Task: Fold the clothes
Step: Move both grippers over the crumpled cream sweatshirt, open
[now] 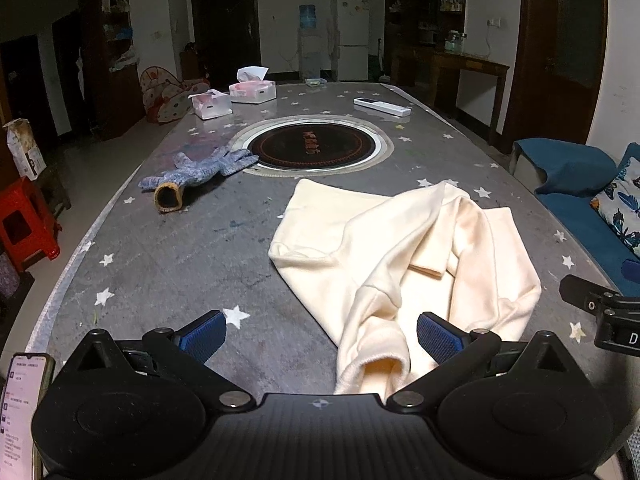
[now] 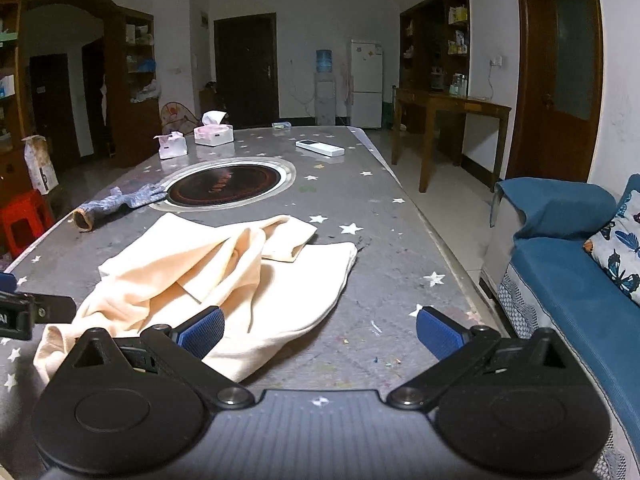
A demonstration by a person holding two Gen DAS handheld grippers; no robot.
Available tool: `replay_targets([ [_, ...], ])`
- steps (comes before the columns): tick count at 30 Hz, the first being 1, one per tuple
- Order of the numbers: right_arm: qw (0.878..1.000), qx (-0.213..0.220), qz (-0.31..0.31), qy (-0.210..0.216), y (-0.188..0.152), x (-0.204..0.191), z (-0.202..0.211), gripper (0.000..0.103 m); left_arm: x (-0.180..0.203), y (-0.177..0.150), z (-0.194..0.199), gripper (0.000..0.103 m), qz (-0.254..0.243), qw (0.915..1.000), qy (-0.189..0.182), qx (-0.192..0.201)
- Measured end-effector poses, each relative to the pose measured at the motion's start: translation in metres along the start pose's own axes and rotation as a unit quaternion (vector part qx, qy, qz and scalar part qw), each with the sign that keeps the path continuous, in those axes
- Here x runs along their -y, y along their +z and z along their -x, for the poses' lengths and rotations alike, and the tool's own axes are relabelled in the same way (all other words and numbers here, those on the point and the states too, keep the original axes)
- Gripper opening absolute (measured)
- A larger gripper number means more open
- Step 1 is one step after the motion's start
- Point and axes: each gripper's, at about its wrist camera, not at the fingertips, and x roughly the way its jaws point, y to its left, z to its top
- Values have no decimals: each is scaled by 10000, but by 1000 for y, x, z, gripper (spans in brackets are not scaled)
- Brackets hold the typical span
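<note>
A cream garment (image 1: 400, 256) lies rumpled on the grey star-patterned table (image 1: 168, 264), with a sleeve cuff reaching toward the near edge. My left gripper (image 1: 322, 338) hovers open over that near sleeve, the cuff lying between its blue pads and touching neither. In the right wrist view the same garment (image 2: 224, 276) spreads to the left of centre. My right gripper (image 2: 320, 334) is open above the garment's near right hem; its left pad (image 2: 202, 330) is over the cloth, its right pad over bare table. Nothing is held.
A blue knit glove (image 1: 200, 168) and a round inset cooktop (image 1: 314, 146) lie beyond the garment. Two tissue boxes (image 1: 252, 90) and a white remote (image 1: 382, 106) sit at the far end. A blue sofa (image 2: 568, 280) flanks the table's right edge; a red stool (image 1: 24, 224) stands left.
</note>
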Motion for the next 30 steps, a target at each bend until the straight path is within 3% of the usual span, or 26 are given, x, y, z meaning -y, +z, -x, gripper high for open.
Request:
replay_targets([
  [30,9988,-137,320,355,-9,-26,2,103,-3,-9,-5,103,18,9999,50,-154],
])
